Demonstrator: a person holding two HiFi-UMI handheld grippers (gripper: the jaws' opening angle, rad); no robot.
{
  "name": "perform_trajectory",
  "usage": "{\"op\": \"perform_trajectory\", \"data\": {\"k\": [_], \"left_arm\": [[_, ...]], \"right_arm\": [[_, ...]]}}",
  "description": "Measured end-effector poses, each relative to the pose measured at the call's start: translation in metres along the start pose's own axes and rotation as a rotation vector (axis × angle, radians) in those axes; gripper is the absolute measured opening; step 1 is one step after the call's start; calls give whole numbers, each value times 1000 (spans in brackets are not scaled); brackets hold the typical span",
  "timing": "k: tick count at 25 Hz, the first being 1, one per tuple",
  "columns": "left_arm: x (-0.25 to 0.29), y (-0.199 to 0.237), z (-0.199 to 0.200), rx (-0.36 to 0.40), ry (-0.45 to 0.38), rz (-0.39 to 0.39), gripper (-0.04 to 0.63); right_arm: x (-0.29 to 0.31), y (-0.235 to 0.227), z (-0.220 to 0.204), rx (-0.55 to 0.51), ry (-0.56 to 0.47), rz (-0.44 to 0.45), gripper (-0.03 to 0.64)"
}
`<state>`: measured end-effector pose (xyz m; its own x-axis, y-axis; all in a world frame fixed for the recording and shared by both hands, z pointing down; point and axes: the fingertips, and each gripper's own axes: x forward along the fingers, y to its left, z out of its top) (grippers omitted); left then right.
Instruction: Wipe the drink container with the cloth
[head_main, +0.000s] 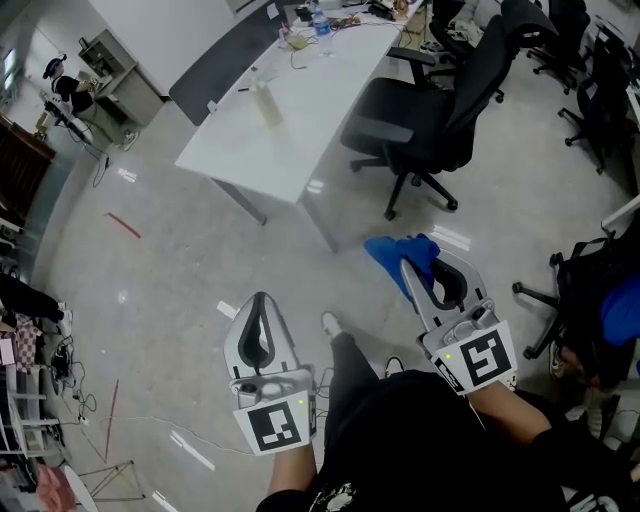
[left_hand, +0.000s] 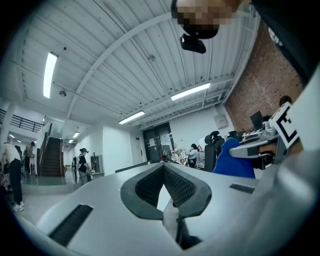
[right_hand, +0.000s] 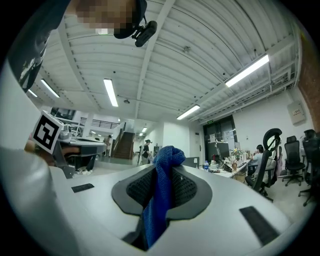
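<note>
You hold the right gripper (head_main: 412, 268) clamped on a crumpled blue woven cloth (head_main: 402, 250). In the right gripper view its dark ribbed pads (right_hand: 187, 190) press on the fabric from both sides; a bunched end sticks out past the jaw tips and the rest trails down between them. Your left gripper (head_main: 259, 303) is closed and empty, and in the left gripper view its dark ribbed pads (left_hand: 180, 187) meet at the tip with nothing between them.

In the head view both grippers sit low in front of your body over the glossy grey floor (head_main: 180, 300), side by side but apart, jaws pointing away from you.

The tall, pale cream drink container (head_main: 267, 104) stands upright on the long white rectangular table (head_main: 300, 145), well ahead of both grippers and touched by neither. A black swivel office chair (head_main: 425, 120) stands just beside the table's right edge, between the table and your right gripper. The cloth is well apart from the container
</note>
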<state>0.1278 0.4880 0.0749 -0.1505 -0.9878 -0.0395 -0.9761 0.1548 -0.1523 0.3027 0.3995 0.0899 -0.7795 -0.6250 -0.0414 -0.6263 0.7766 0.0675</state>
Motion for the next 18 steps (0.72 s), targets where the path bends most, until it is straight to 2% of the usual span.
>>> {"op": "perform_trajectory", "data": {"k": [18], "left_arm": [[77, 51, -15, 6, 3, -4, 3]], "right_arm": [[100, -4, -3, -11, -2, 20, 55]]}}
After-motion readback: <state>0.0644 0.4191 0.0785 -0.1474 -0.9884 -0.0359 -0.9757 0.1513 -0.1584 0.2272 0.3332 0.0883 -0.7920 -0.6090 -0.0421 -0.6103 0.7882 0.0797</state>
